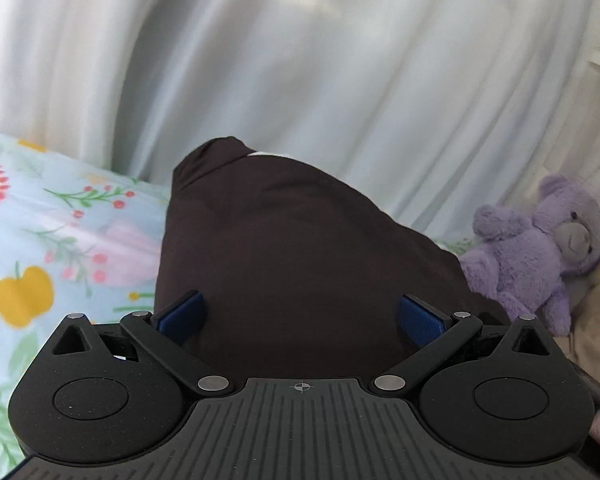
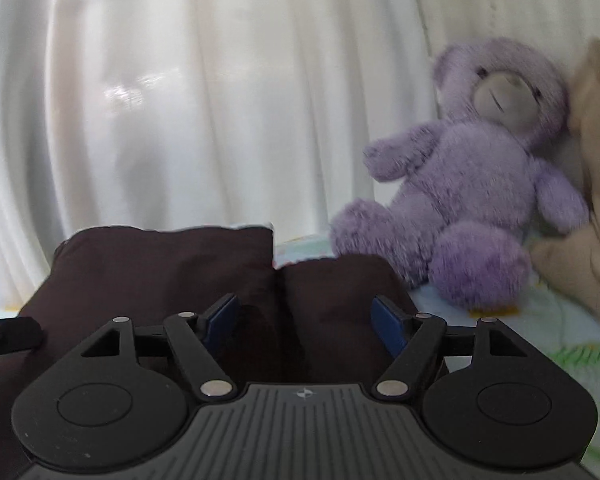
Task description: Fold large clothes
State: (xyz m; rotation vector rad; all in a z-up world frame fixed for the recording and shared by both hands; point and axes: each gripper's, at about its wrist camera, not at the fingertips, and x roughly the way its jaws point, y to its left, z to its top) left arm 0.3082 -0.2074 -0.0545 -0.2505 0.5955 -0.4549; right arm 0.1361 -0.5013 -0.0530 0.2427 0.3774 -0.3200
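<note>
A dark brown garment (image 1: 300,248) lies folded on the floral bedsheet (image 1: 40,240); both the left gripper (image 1: 302,316) and right gripper (image 2: 304,318) stand spread wide above it, holding nothing. Only the right view shows its centre seam. A purple teddy bear (image 2: 472,184) leans against white curtains (image 2: 180,100).

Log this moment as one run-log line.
left gripper open | right gripper open | dark garment folded on floral bedsheet

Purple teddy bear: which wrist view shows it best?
The right wrist view. There the purple teddy bear is large and whole, sitting against the white curtain beside a beige plush toy. The left wrist view shows it small, at the right edge, beyond the dark garment.
</note>
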